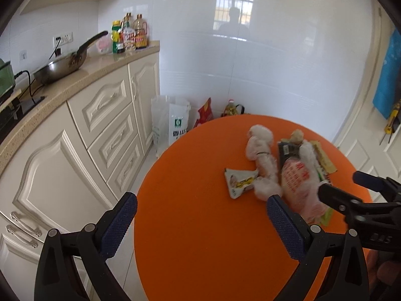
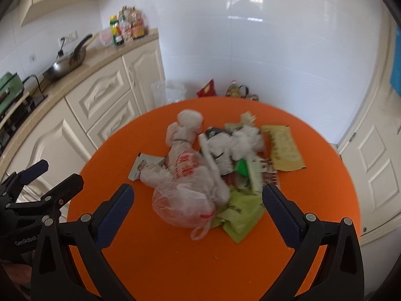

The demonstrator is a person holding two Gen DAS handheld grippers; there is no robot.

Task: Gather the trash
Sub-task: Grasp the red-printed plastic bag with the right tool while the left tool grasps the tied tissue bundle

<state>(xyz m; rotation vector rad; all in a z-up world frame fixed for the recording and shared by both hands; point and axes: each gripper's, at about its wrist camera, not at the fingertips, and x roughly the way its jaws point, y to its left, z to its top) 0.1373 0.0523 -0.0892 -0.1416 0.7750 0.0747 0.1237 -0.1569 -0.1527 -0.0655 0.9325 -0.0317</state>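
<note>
A pile of trash lies on a round orange table [image 2: 163, 263]. It holds a clear plastic bag with red print [image 2: 185, 195], a small white snack packet [image 2: 141, 165], crumpled white tissue [image 2: 240, 140], a yellow wrapper [image 2: 284, 148] and a green wrapper [image 2: 240, 215]. My right gripper [image 2: 198, 215] is open, just in front of the plastic bag. My left gripper [image 1: 201, 218] is open and empty over the table's left part, left of the bag [image 1: 300, 180] and near the snack packet [image 1: 240, 179]. The right gripper also shows in the left wrist view [image 1: 338, 188].
A cream kitchen counter [image 1: 82, 75] with drawers runs along the left, holding a wok [image 1: 62, 65] and bottles [image 1: 130, 35]. Bags and an oil bottle [image 1: 231, 109] stand on the floor behind the table. A white door [image 2: 376, 165] is at the right.
</note>
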